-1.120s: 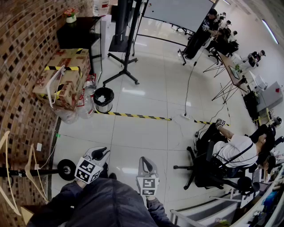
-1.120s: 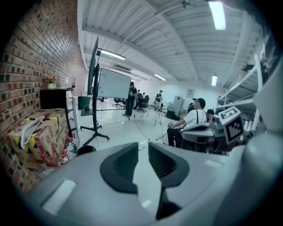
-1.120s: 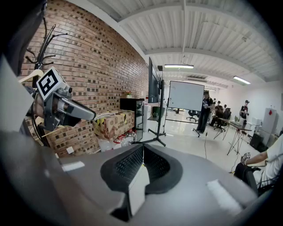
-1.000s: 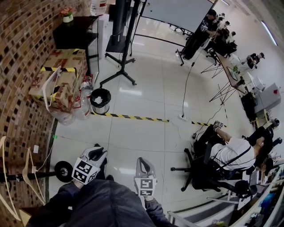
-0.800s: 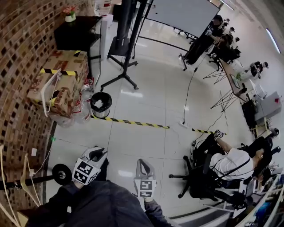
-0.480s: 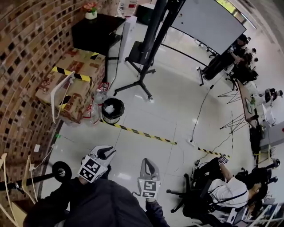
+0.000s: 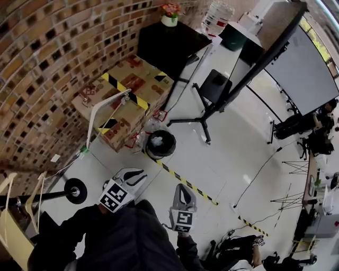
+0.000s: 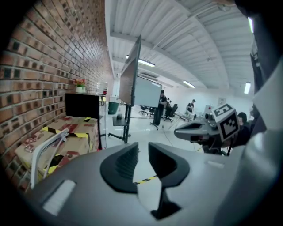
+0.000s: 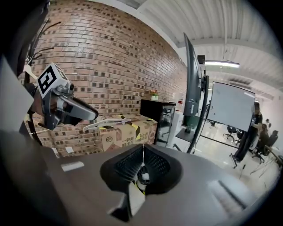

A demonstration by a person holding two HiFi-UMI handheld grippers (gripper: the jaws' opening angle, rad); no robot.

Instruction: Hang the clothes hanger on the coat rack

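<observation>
- The left tongs [image 8: 143,152] are clenched: the two dark ribbed pads stand almost together with only a thin slit between them, and nothing is in it.
- The right tongs [image 9: 142,152] are clenched tight, pad against pad, and empty.
- In the head view both are held low and near, side by side but apart, the left tongs [image 7: 139,174] tilted to the right and the right tongs [image 7: 183,190] pointing far; dark sleeves [image 7: 122,238] run back from them.
- Past the left tongs, on the far left, a white clothes hanger [image 7: 103,111] leans on a stack of cardboard boxes [image 7: 135,84] striped with yellow-and-black tape, against the brick wall [image 7: 53,53]. It is well apart from both tongs.
- The coat rack [image 7: 50,197] shows at the near left as a black rail ending at a round wheel, with pale wooden hangers [image 7: 36,198] on it at the picture's edge.
- A round black bin [image 7: 160,144] stands on the floor just right of the boxes.
- A strip of floor tape [image 7: 196,189] in yellow and black runs from the bin toward the near right, behind the right tongs.
- Farther off stand a black cabinet [image 7: 169,45] with a flower pot [image 7: 169,13] on top and a wheeled screen stand [image 7: 212,100].
</observation>
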